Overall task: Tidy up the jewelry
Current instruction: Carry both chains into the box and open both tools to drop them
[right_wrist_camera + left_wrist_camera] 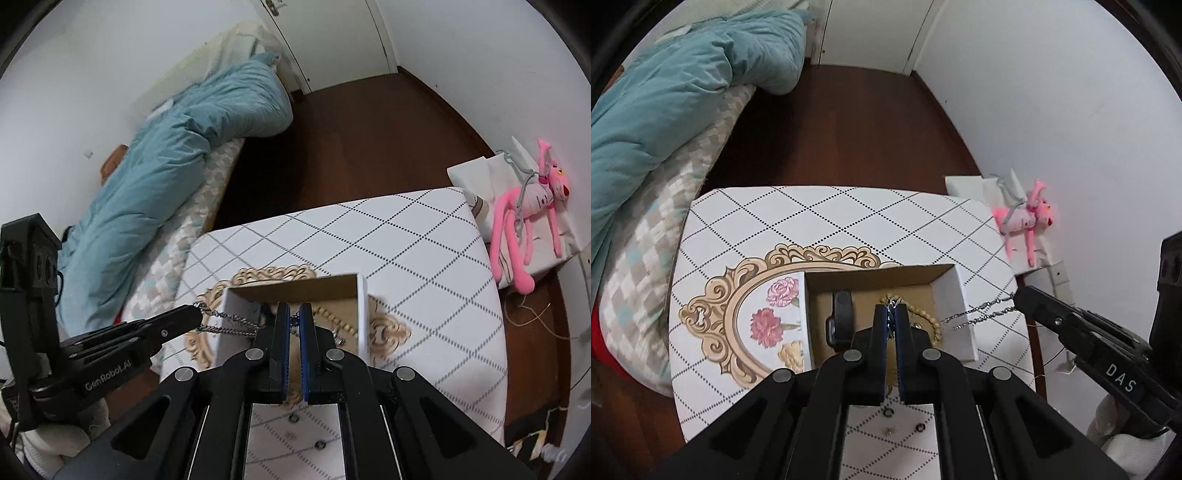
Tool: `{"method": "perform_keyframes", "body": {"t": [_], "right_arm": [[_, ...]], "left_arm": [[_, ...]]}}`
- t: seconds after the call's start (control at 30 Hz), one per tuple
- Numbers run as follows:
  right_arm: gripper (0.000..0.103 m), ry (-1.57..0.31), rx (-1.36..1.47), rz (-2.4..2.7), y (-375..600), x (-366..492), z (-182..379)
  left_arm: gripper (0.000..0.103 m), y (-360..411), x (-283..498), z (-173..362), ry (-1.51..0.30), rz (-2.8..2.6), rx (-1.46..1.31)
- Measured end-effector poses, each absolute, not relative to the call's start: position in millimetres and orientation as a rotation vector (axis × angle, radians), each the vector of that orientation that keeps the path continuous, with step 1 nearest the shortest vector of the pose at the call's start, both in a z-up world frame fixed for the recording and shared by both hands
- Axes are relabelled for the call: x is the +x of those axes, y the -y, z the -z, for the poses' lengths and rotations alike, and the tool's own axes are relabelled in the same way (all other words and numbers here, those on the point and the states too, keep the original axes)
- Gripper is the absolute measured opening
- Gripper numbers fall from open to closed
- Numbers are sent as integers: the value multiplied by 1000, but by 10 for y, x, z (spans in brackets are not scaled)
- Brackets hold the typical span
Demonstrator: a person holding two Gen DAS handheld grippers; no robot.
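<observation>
Fingers [905,325] of both grippers pinching one silver chain [982,314], stretching it taut above an open cardboard box [945,291].

Pressing together at lower centre of the left wrist view — left gripper [891,314] clamping one end of the chain over the box; entering from the right edge, right gripper [1021,299] nipping the other end. Lying inside the box: a beaded bracelet [923,314] and a black watch [842,317]. Sitting on a diamond-patterned table [849,221] — small rings [888,411] resting near the bottom edge. Showing at far right, a pink plush toy [1030,221].
</observation>
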State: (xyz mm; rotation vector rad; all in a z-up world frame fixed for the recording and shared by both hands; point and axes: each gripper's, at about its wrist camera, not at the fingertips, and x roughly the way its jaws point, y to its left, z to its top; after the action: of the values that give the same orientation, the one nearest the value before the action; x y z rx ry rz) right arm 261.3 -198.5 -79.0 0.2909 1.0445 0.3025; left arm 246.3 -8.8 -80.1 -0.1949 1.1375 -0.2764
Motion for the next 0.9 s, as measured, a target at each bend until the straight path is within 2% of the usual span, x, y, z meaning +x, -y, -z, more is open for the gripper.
{"method": "perform_keyframes", "body": {"t": [0.27,0.37,0.4,0.43,0.5,0.57,0.6,0.63,0.67,0.7,0.73,0.77,0.9], "right_arm": [[5,-1190,211,-317,1866,3106,1209],[10,-1226,176,-291,1851,3173,1325],[18,-1233,174,-286,1857,3187,1346],[30,-1233,168,-282,1856,3188,1354],[41,-1227,140,-266,1852,3171,1362],[43,-1215,106,-242,1850,3127,1355],[49,-1206,90,-226,1852,3093,1353],[61,-1200,78,-209,1858,3059,1353],[68,-1191,54,-180,1865,3020,1359],[81,-1181,34,-159,1867,2977,1372],[87,-1173,13,-137,1864,2939,1386],[95,-1170,-3,-115,1862,2901,1403],[100,-1181,-38,-60,1868,2728,1547]], "left_arm": [[7,155,2765,1032,-1233,209,-166],[13,108,2802,1075,-1240,146,-143],[25,83,2799,1084,-1233,130,-136],[45,46,2796,1098,-1230,99,-125],[68,-15,2760,1098,-1199,59,-112],[72,-59,2733,1106,-1178,23,-91],[72,-74,2719,1115,-1168,14,-85],[75,-96,2690,1128,-1158,3,-82],[79,-118,2666,1142,-1150,-11,-78],[88,-133,2639,1156,-1143,-23,-74],[98,-146,2604,1172,-1135,-30,-73],[102,-151,2569,1198,-1130,-37,-63],[103,-139,2459,1309,-1139,-68,-19]]}}
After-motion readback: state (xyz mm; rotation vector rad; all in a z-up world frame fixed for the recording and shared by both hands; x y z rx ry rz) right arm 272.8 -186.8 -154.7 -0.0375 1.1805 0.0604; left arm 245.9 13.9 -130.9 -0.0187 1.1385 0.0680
